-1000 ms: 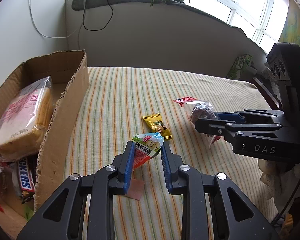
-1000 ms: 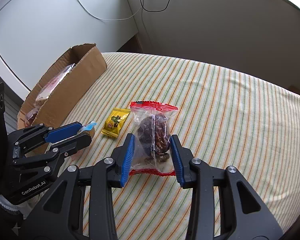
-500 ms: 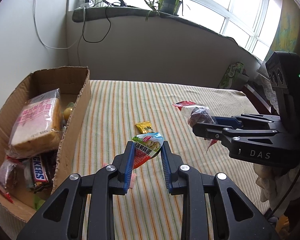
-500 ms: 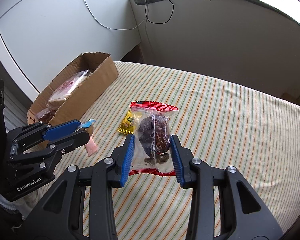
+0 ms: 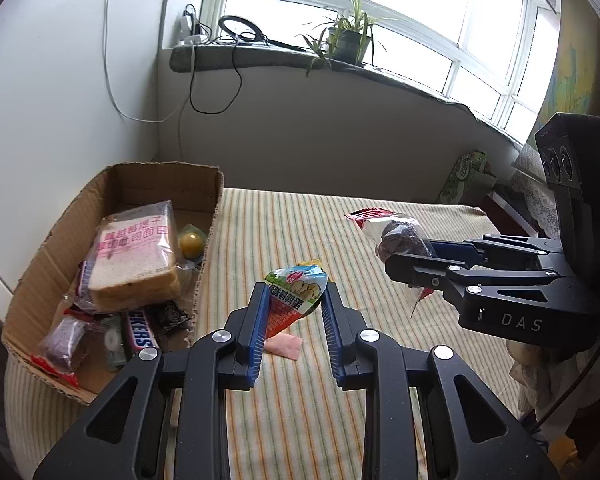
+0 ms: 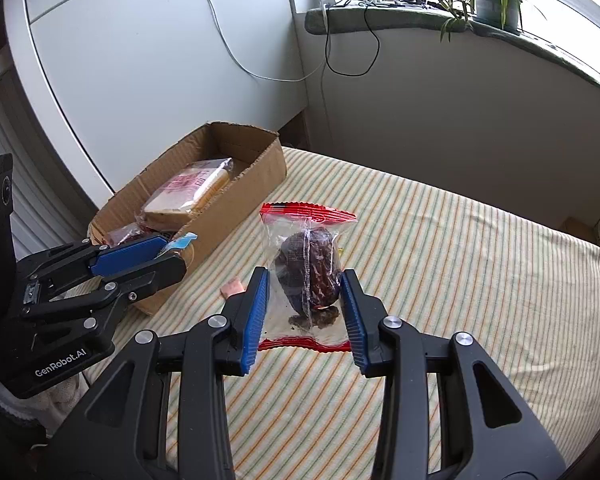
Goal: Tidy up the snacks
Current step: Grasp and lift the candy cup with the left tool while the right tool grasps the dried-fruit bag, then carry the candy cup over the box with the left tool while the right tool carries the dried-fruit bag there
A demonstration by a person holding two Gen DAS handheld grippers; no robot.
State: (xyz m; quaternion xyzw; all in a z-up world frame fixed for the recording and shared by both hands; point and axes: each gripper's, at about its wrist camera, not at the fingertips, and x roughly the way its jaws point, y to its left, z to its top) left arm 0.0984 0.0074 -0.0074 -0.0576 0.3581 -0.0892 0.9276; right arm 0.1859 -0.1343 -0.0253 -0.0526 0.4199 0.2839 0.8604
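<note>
My left gripper [image 5: 294,294] is shut on a small green, white and red snack packet [image 5: 294,296], held above the striped tablecloth [image 5: 260,232]. My right gripper [image 6: 305,284] is shut on a clear bag with red ends holding a dark cake [image 6: 308,268]; the same bag [image 5: 396,236] shows at the right of the left wrist view. A cardboard box [image 5: 208,204] sits at the left, holding a pack of sliced bread [image 5: 134,256], a Snickers bar [image 5: 138,334] and other snacks. The left gripper [image 6: 172,250] hangs near the box's [image 6: 236,216] near end.
A small pink packet [image 5: 286,346] lies on the cloth below my left gripper, and a yellow packet [image 5: 314,263] peeks from behind the held one. A wall and a window sill with a potted plant [image 5: 346,42] and cables lie beyond the table. The table's edge falls away at right.
Both grippers have risen with their packets still held, so the table and box look farther below. More of the box's inside and the window has come into view.
</note>
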